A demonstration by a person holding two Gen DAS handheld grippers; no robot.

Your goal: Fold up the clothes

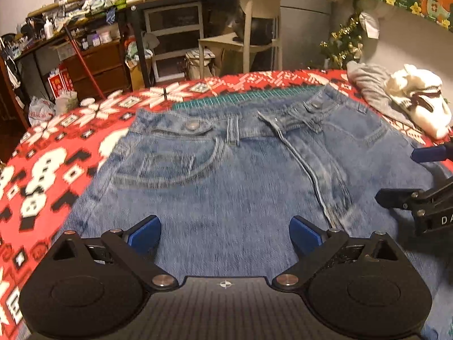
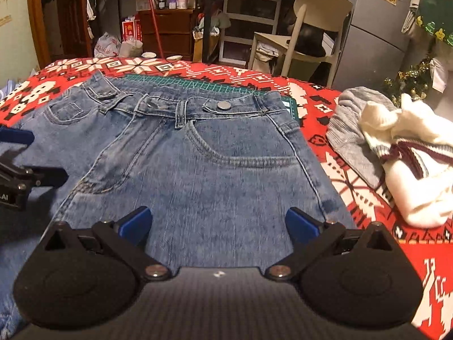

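A pair of blue jeans [image 1: 226, 175] [image 2: 198, 164] lies flat, front up, on the red patterned cloth, waistband at the far side. My left gripper [image 1: 225, 233] hovers open over the left thigh area, blue pads wide apart with nothing between them. My right gripper [image 2: 216, 225] hovers open over the right thigh area, below the front pocket. Each gripper shows at the edge of the other's view: the right one [image 1: 416, 175] at the right edge, the left one [image 2: 25, 158] at the left edge.
A red and white patterned cloth [image 1: 51, 153] covers the table. A green cutting mat [image 2: 198, 83] peeks out beyond the waistband. A grey garment [image 2: 351, 130] and a white one with maroon stripes [image 2: 407, 155] lie at the right. A chair [image 2: 311, 28] and cluttered shelves stand beyond the table.
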